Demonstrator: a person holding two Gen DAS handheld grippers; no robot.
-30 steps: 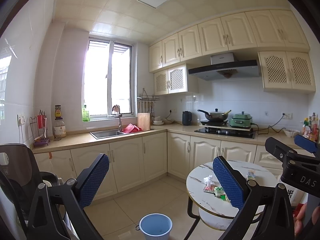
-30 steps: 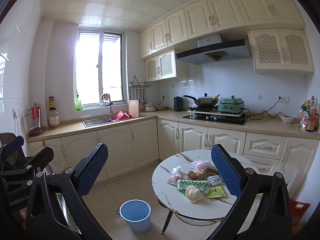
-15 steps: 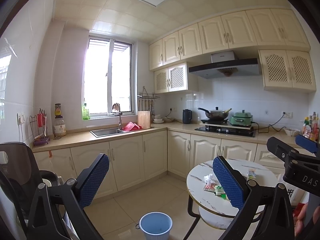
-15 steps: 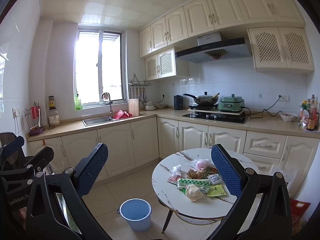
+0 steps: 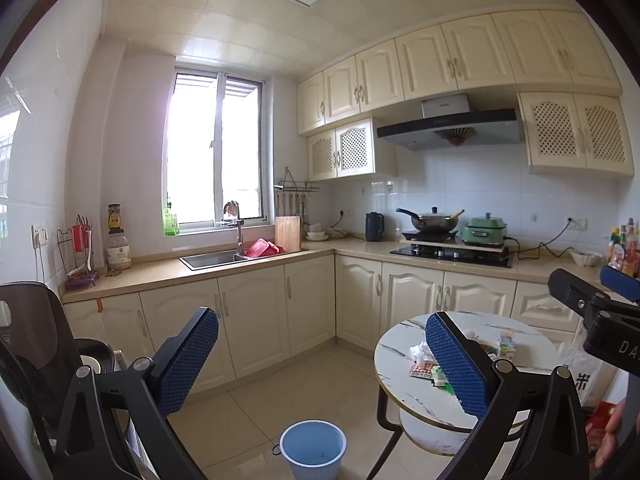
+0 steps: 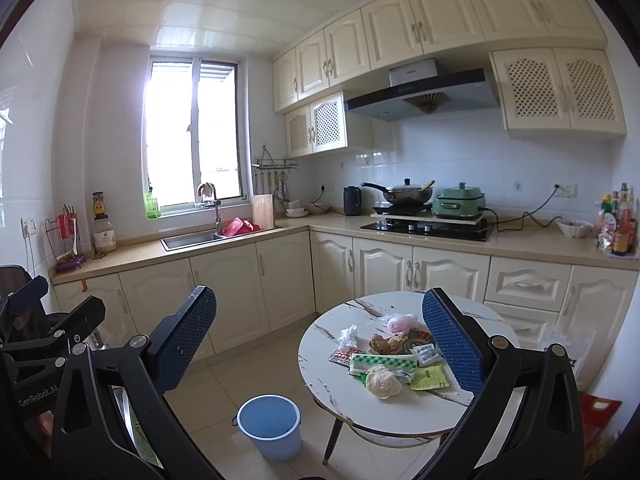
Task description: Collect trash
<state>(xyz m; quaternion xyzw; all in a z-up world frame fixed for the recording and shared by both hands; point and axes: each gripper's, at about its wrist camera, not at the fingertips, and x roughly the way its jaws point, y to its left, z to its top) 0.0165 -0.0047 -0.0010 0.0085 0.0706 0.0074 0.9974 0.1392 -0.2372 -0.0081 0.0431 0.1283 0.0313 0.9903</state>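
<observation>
a small kitchen with cream cabinets is seen from both wrist cameras. the left gripper [image 5: 320, 364] is held in the air with its blue-padded fingers [image 5: 186, 360] spread wide apart and nothing between them; the right gripper [image 6: 320, 340] is held the same way, jaws wide and empty. the trash [image 6: 390, 354] is heaped on a round marble-look table [image 6: 328, 380] at the lower right, towards the table's middle and well clear of both grippers. within the heap, a long green-and-white packet [image 6: 380, 363] is laid with its long axis running left to right across the right wrist view, tilted slightly downward at its right end. a pale crumpled lump [image 6: 383, 381] is set just in front of it, touching it, and a yellow-green sachet [image 6: 430, 377] is placed flat beside that, its corner pointed to the right. a crumpled white wrapper [image 6: 347, 336] is seen at the left edge of the heap, a pink bag [image 6: 400, 323] at the back, and a brown lump [image 6: 384, 344] between them. a light blue bucket [image 6: 269, 432] is stood upright on the tiled floor [image 6: 248, 368], left of the table and apart from it, its mouth facing up. whether anything lies inside it cannot be told. in the left wrist view the other gripper is seen at the right edge, with part of a hand [image 5: 610, 436] below it.
</observation>
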